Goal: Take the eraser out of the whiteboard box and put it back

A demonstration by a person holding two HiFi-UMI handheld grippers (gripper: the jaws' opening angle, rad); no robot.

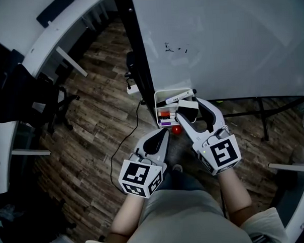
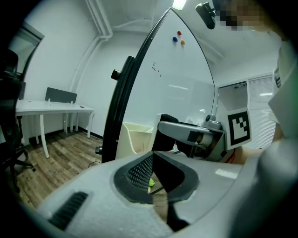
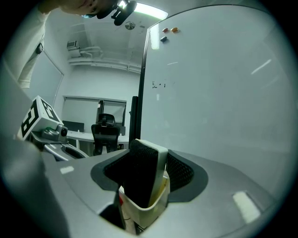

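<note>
Above the box (image 1: 173, 92) stands the whiteboard (image 1: 229, 39). At the box's mouth the right claw (image 1: 189, 108) grips the eraser (image 1: 187, 104), its lower end just inside the rim. The taking-out looks done, with lowering and release left. The left claw (image 1: 165, 133), closed and empty, waits near the box.

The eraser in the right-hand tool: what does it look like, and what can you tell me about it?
The eraser is a flat oblong block with a hard white back, plastic by its look, and a black felt-like wiping face. It stands nearly upright, leaning slightly, clamped between the jaws of the right gripper. Its lower end dips into the open top of the cream box by the whiteboard. Whether it touches the box cannot be told.
</note>
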